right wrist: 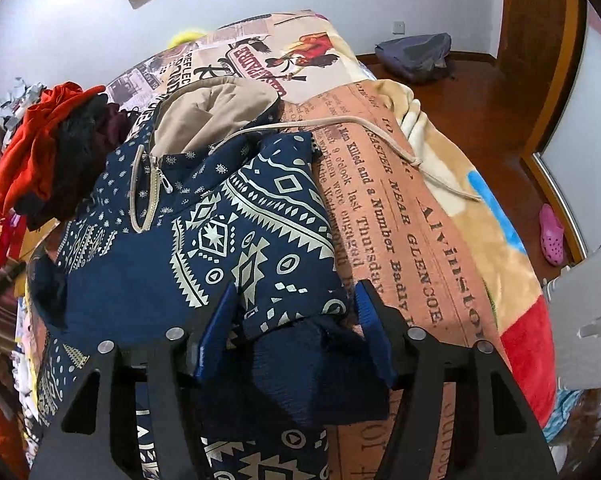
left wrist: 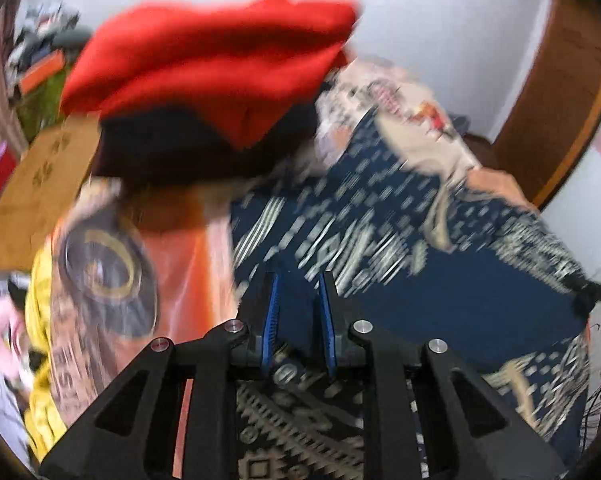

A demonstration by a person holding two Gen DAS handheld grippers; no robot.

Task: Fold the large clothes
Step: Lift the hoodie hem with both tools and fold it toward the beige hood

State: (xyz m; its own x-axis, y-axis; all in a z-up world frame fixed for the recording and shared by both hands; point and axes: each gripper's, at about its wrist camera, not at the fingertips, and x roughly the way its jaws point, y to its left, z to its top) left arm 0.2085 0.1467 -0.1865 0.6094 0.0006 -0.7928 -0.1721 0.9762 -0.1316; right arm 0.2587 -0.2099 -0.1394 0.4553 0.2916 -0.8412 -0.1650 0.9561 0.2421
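Note:
A navy hoodie (right wrist: 220,232) with a cream geometric print lies on the bed, its tan-lined hood (right wrist: 220,108) and zipper toward the far end. In the blurred left wrist view my left gripper (left wrist: 298,280) has its blue pads close together, with the hoodie's (left wrist: 420,280) navy cloth pinched between them. My right gripper (right wrist: 296,284) stands with its jaws wide apart at the near edge. The ribbed navy sleeve cuff (right wrist: 300,364) lies loosely between its fingers.
A printed newspaper-style blanket (right wrist: 400,220) covers the bed. A pile of red and dark clothes (right wrist: 40,152) sits at the far left, also large in the left wrist view (left wrist: 220,60). A backpack (right wrist: 416,56) and a pink clog (right wrist: 550,234) lie on the wooden floor.

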